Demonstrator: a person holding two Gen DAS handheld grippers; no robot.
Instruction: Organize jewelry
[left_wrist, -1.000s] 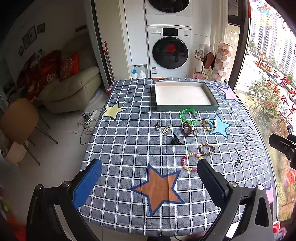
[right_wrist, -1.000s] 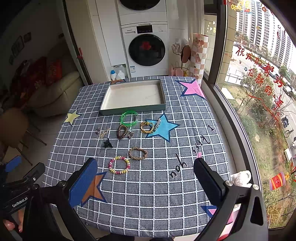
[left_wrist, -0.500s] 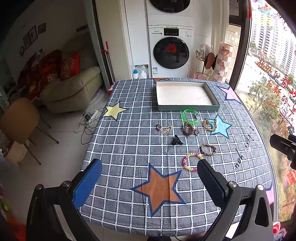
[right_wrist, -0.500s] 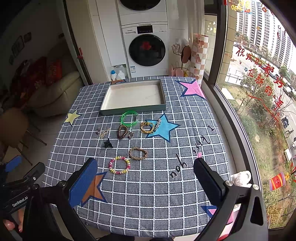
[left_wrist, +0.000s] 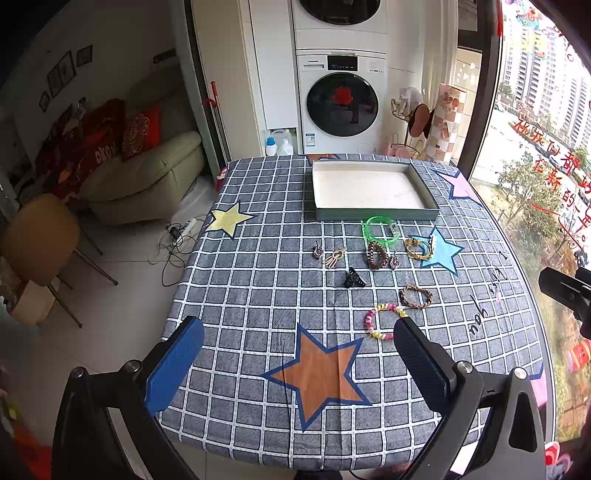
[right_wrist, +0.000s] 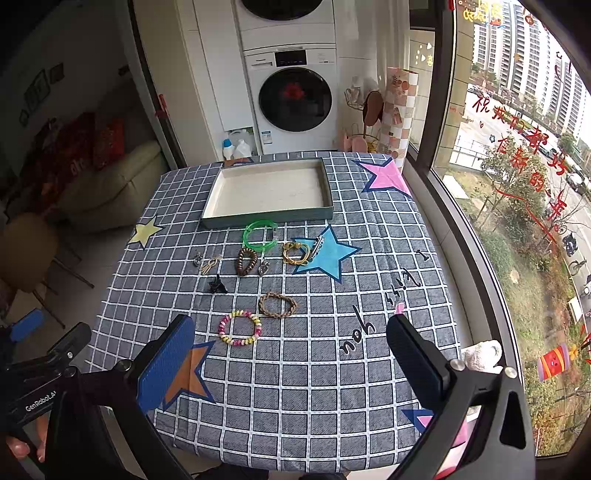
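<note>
An empty grey-green tray (left_wrist: 376, 213) (right_wrist: 266, 218) stands at the table's far side. In front of it lie a green bangle (left_wrist: 380, 229) (right_wrist: 260, 236), a dark brown bead bracelet (left_wrist: 376, 254) (right_wrist: 246, 261), a gold bracelet (left_wrist: 418, 249) (right_wrist: 295, 253), a braided brown bracelet (left_wrist: 415, 296) (right_wrist: 277, 305), a pastel bead bracelet (left_wrist: 382, 320) (right_wrist: 240, 328), a black clip (left_wrist: 354, 278) (right_wrist: 217, 286) and small earrings (left_wrist: 334, 256) (right_wrist: 208, 264). My left gripper (left_wrist: 299, 363) and right gripper (right_wrist: 291, 358) are open and empty, held above the table's near edge.
The table has a grey checked cloth with coloured stars (left_wrist: 317, 369). A washing machine (left_wrist: 341, 103) stands behind it, a sofa (left_wrist: 147, 177) and chair (left_wrist: 40, 236) at the left, a window (right_wrist: 517, 166) at the right.
The left view has shifted very slightly; the grippers stay open and the jewelry has not moved.
</note>
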